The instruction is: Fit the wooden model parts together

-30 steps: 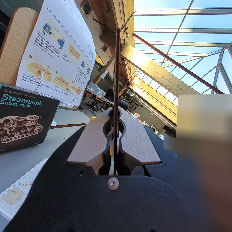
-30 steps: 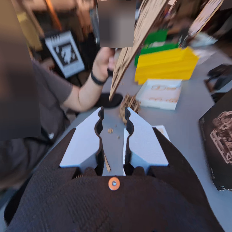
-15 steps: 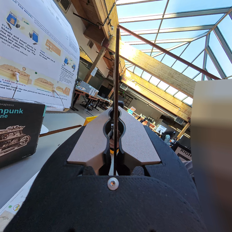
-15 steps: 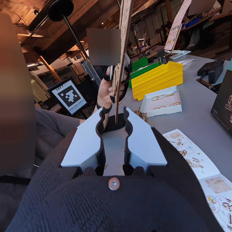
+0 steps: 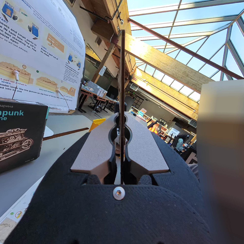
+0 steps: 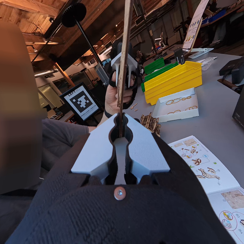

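A thin wooden parts sheet stands on edge and is seen edge-on in both views. My left gripper is shut on it, and the sheet rises far above the fingers. In the right wrist view the sheet runs down from the top of the frame into my right gripper, whose fingertips are shut on its lower edge. The left gripper, held by a hand, clamps the same sheet farther off. A partly built wooden model sits on the grey table just beyond my right fingers.
A white tray with rubber rings, a yellow bin and green bins lie to the right. An open instruction booklet lies near right. A black kit box and an instruction poster stand left. Small loose wooden pieces lie by the hand. Some 11 centimeters of space lies between my two pairs of fingers.
My right gripper was open; it has come up to the sheet and shut on its lower edge. The left gripper has kept its hold and swung a little.
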### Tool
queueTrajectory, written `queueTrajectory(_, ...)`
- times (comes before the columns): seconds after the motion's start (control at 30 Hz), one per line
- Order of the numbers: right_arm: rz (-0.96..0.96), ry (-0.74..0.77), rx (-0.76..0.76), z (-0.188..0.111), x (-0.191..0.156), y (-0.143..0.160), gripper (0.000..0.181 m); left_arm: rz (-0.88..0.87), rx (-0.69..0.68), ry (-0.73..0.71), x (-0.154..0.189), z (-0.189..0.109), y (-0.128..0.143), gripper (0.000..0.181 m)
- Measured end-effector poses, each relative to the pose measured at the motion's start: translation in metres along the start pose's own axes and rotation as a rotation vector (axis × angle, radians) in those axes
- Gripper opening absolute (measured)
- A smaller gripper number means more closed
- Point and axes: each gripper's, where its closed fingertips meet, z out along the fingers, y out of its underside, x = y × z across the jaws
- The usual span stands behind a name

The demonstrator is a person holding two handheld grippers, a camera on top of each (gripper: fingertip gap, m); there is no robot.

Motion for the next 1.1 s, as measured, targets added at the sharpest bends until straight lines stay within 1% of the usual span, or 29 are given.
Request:
queueTrajectory(0.13, 0.009, -0.031, 0.032, -0.004, -0.005, -0.006, 0.001, 0.001, 0.007, 0.036, 0.007, 0.001, -0.001, 0.004)
queueTrajectory(0.33, 0.011, -0.067, 0.063, -0.005, -0.009, -0.009, 0.001, -0.059, -0.003, 0.118, 0.020, 0.000, -0.004, 0.025)
queueTrajectory(0.53, 0.008, -0.138, 0.114, -0.008, -0.019, -0.016, 0.001, -0.067, -0.007, 0.127, 0.022, -0.006, -0.010, 0.029)
queueTrajectory(0.63, -0.009, -0.119, 0.127, -0.011, -0.017, -0.019, 0.001, -0.071, -0.015, 0.155, 0.029, -0.012, -0.015, 0.033)
queueTrajectory(0.77, -0.035, -0.075, 0.135, -0.020, -0.014, -0.024, 0.001, -0.032, -0.030, 0.154, 0.040, -0.025, -0.023, 0.038)
queueTrajectory(0.83, -0.051, -0.063, 0.148, -0.026, -0.015, -0.030, 0.001, -0.003, -0.086, 0.126, 0.041, -0.031, -0.020, 0.038)
queueTrajectory(0.93, -0.077, -0.041, 0.174, -0.037, -0.018, -0.039, 0.001, 0.029, -0.234, 0.022, 0.024, -0.039, 0.000, 0.038)
queueTrajectory(1.0, -0.085, -0.037, 0.186, -0.042, -0.020, -0.043, 0.001, 0.025, -0.278, 0.040, 0.021, -0.040, 0.008, 0.034)
queueTrajectory(1.1, -0.091, -0.033, 0.185, -0.045, -0.021, -0.044, 0.001, -0.002, -0.321, 0.074, 0.019, -0.031, 0.020, 0.033)
